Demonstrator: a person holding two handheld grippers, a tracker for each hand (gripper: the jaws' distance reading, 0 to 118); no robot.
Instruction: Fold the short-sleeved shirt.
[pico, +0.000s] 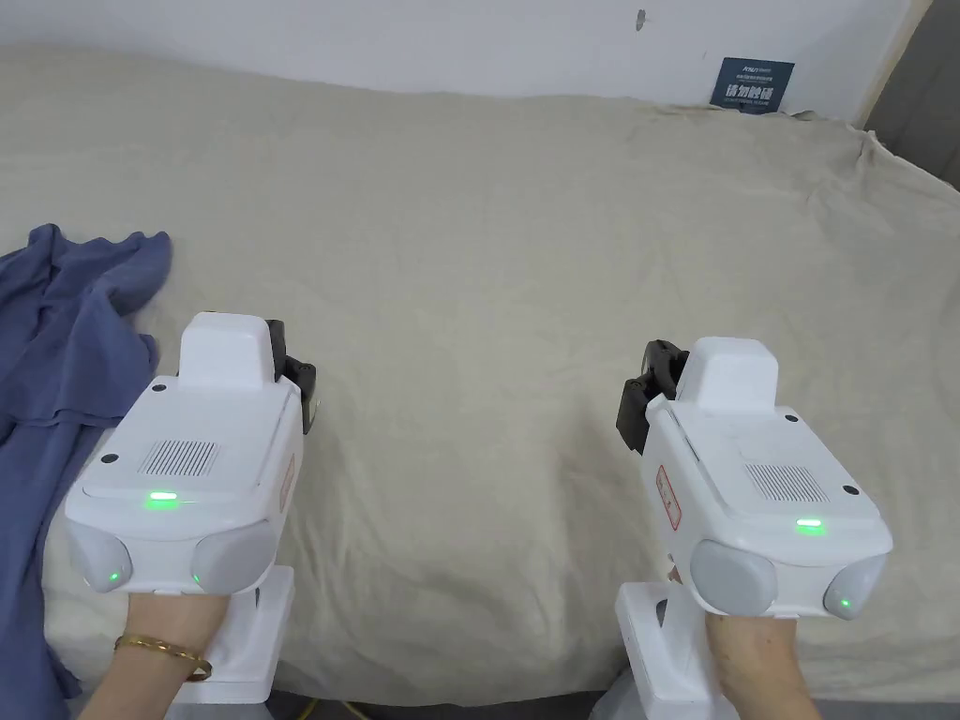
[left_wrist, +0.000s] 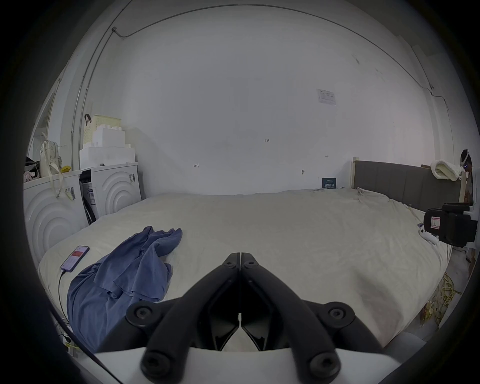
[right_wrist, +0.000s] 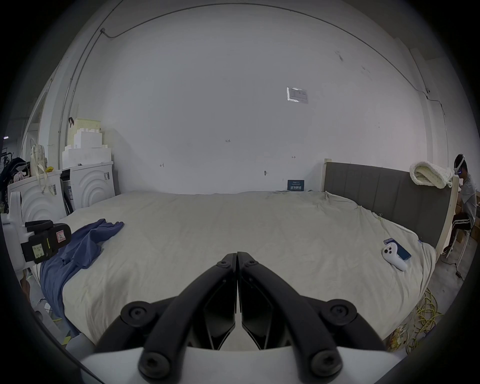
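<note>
A blue short-sleeved shirt lies crumpled at the left side of the bed, part of it hanging over the front edge. My left gripper hovers above the sheet just right of the shirt, jaws pressed together with nothing between them. My right gripper is held over the bed's middle right, also shut and empty. In the head view the left gripper and the right gripper point toward the far wall, side by side, apart from the shirt.
The beige sheet covers the bed. A phone on a cable lies left of the shirt. A white controller and a phone rest near the right edge. A grey headboard stands right; a seated person is beyond it. White cabinets stand left.
</note>
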